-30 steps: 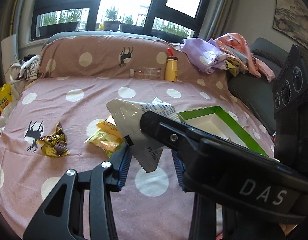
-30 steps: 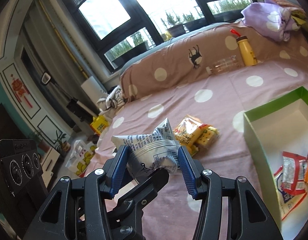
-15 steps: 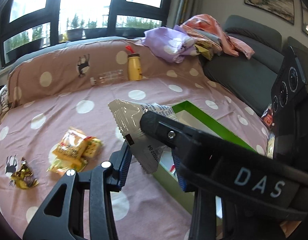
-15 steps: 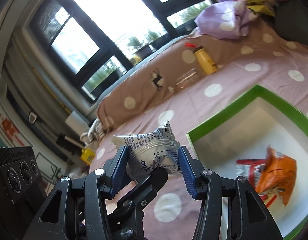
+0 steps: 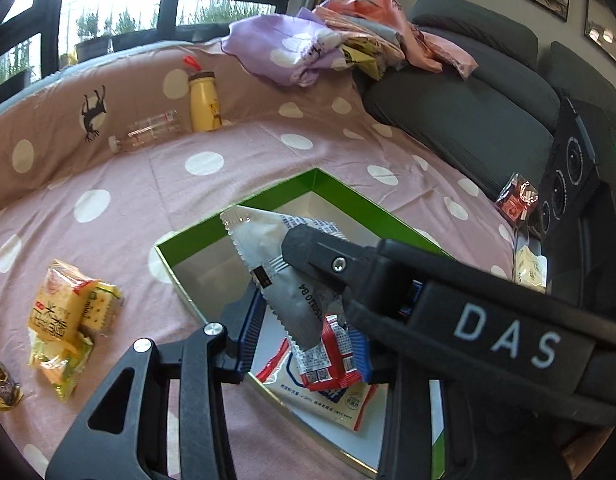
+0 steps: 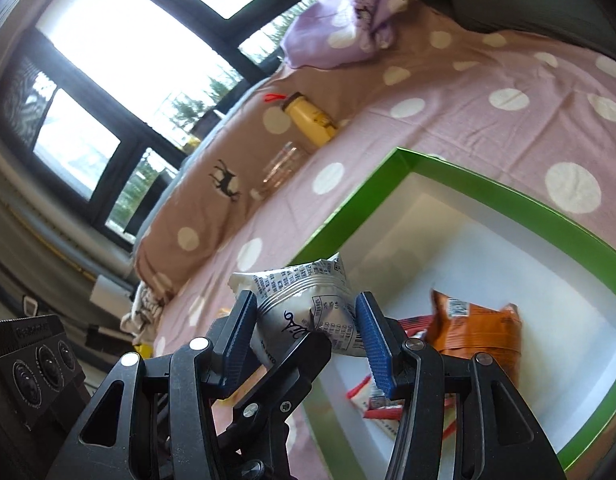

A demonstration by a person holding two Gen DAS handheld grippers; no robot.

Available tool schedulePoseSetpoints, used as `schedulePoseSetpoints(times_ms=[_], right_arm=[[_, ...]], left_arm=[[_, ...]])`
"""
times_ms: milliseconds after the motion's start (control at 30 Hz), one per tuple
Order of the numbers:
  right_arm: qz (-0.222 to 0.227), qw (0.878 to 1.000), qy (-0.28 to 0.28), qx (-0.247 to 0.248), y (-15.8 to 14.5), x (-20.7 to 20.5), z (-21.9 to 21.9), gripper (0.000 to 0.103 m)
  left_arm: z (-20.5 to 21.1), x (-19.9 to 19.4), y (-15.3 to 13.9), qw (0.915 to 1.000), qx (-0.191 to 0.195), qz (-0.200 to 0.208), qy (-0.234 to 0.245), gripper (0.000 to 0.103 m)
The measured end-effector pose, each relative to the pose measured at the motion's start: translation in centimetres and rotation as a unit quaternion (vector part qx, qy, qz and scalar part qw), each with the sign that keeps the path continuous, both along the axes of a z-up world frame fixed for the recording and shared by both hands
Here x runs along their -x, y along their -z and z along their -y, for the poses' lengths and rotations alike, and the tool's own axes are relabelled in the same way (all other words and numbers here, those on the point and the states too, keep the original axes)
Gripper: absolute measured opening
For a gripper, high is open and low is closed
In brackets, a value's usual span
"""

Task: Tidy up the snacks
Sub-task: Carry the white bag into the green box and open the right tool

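Note:
My right gripper (image 6: 306, 330) is shut on a silver-white snack packet (image 6: 304, 300) and holds it over the near-left part of the green box (image 6: 460, 178). The same packet (image 5: 268, 256) shows in the left wrist view, with the right gripper's black finger (image 5: 328, 260) across it. My left gripper (image 5: 308, 332) stands open around the packet without pressing it. In the box lie an orange packet (image 6: 474, 330), a red-and-white packet (image 5: 332, 354) and a white packet (image 5: 328, 396). Yellow snack packets (image 5: 66, 312) and a dark gold one (image 5: 0, 384) lie on the spread left of the box.
A pink polka-dot spread (image 5: 108, 184) covers the bed. A yellow bottle (image 5: 204, 100) and a clear bottle (image 5: 146, 134) lie by the pillow. Heaped clothes (image 5: 328, 48) and a grey cushion (image 5: 468, 120) lie at the right. A red snack packet (image 5: 516, 200) lies beyond the box.
Both grippers have moved right with the silver packet, from above the bare spread to above the green box. The right grip on the packet is unchanged.

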State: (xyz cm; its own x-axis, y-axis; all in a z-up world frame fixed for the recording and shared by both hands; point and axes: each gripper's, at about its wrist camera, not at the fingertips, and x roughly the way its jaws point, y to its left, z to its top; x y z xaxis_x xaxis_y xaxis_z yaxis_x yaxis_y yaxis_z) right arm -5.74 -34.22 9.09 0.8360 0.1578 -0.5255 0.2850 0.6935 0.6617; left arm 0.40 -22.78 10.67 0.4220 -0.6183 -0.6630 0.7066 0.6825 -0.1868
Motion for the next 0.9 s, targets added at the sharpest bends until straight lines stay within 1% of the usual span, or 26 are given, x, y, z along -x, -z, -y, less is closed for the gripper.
schedulePoseSetpoints(times_ms=[267,467,733,900], right_arm=[[-0.036,0.999,0.023,-0.020,1.6,0.0,1.7,0.054],[-0.062,0.997,0.034,-0.041,2.7,-0.3,2.5,0.054],[-0.085,0.993,0.056,-0.057,3.8,-0.3,3.6,0.054],[-0.089,0.992,0.062,-0.059,3.9,-0.3,3.8,0.054]], left_arm=[[1.3,-0.3,1.2,0.9997,-0.011,-0.019,0.013,0.037],[2.4,-0.7,2.2,0.9990,-0.022,-0.036,0.015,0.037],[3.3,-1.1,3.3,0.9975,-0.029,-0.062,0.014,0.037],[3.4,-0.9,3.4,0.9974,-0.029,-0.064,0.013,0.037]])
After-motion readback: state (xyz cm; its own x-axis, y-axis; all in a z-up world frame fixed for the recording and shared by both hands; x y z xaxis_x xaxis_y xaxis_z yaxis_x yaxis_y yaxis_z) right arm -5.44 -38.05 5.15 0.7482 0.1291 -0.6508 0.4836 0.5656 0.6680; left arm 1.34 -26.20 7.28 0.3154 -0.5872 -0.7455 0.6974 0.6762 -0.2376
